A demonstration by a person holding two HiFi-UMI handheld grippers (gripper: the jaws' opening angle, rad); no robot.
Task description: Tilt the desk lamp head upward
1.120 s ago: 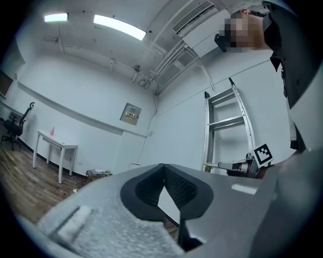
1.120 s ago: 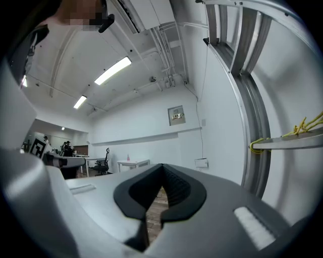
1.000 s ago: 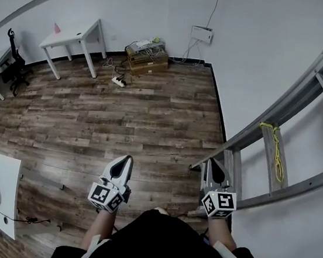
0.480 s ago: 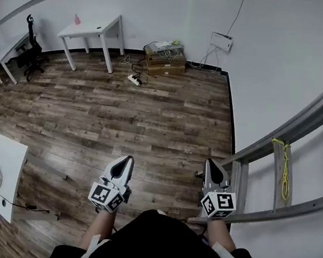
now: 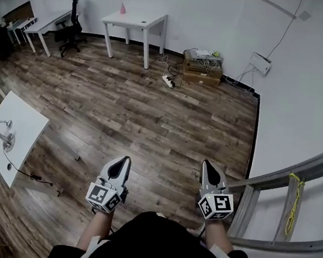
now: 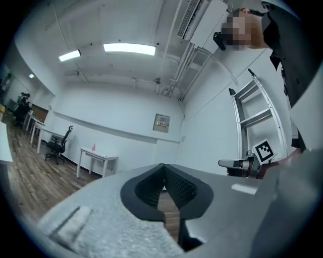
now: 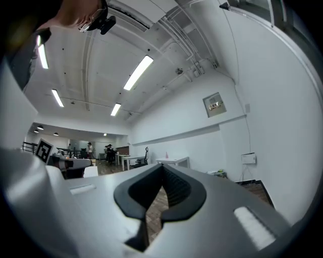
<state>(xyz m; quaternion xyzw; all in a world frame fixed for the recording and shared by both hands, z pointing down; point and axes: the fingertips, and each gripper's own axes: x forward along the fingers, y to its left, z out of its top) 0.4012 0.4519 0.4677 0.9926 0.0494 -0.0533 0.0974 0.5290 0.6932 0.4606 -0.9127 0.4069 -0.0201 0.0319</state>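
1. Left claw and right claw: we find both fully closed, pads together, with nothing between them. Each is held over the wooden floor and touches nothing.
2. We locate the desk lamp on the white counter at far left, well apart from both claws. Its cable trails down to the floor.
3. Floorboards lie between the claws and that counter.
4. We note a metal ladder with a yellow rope near the right claw.
5. Along the far wall we see a far counter, an office chair, a cardboard box and a power strip.
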